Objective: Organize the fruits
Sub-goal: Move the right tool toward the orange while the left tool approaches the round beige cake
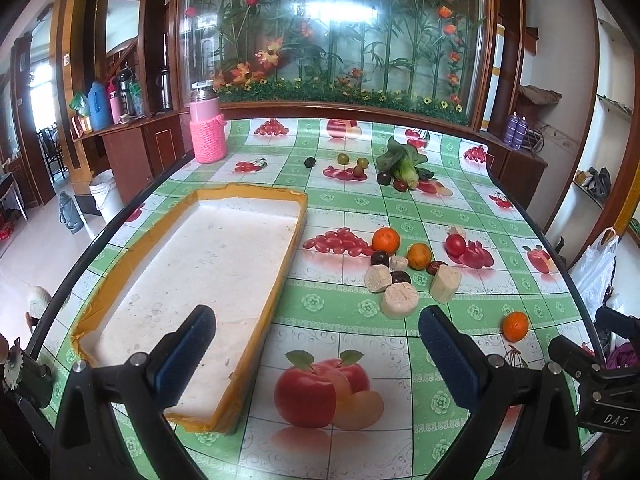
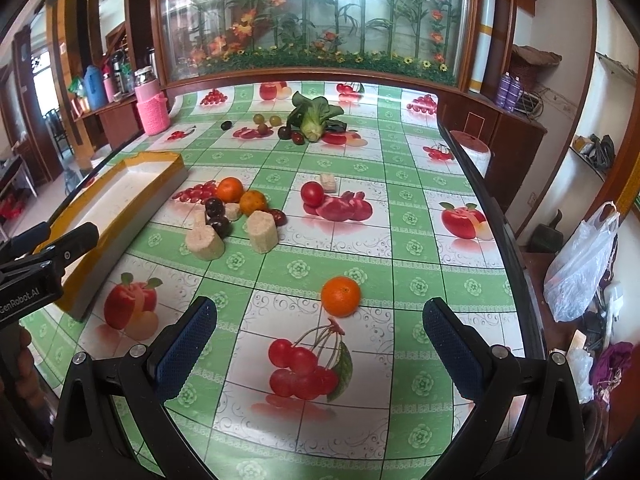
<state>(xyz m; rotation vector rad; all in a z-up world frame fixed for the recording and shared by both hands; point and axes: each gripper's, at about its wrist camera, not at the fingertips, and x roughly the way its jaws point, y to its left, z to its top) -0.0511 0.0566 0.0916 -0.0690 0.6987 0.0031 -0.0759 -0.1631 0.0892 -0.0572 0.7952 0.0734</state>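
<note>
On the table [image 1: 400,208], under a green-and-white fruit-print cloth, I count the following.

Tray [image 1: 200,264]: long, white inside, yellow-taped rim, lying at my left; nothing in it.

Left tongs [image 1: 316,344]: mine, jaws spread wide, holding nothing, hovering over the tray's near right corner and the printed apple.

Right tongs [image 2: 320,340]: mine, jaws equally wide, holding nothing, hovering above the printed cherries.

Lone orange [image 2: 341,296]: on the cloth just beyond the right tongs, roughly in line with the gap between the fingers, untouched. In the left view it sits near the right table edge [image 1: 515,326].

Middle cluster, just right of the tray: two oranges [image 1: 386,240] [image 1: 419,256], touching or nearly so; dark plums [image 1: 379,258] between them and the pale chunks; three large beige chunks [image 1: 400,300] nearest me, a smaller one behind. Kind of chunk I cannot tell.

Tomato [image 2: 312,194]: red, standing apart to the right of the cluster, with a small beige cube [image 2: 328,182] just behind it.

Far group: leafy greens [image 2: 314,118], small green and dark round fruits [image 2: 262,120] beside them to the left, two dark ones at the stalk end.

Pink jar [image 1: 207,128]: knit-covered, metal lid, at the far left corner.

Plastic bag [image 2: 580,264]: off the table, right side.
</note>
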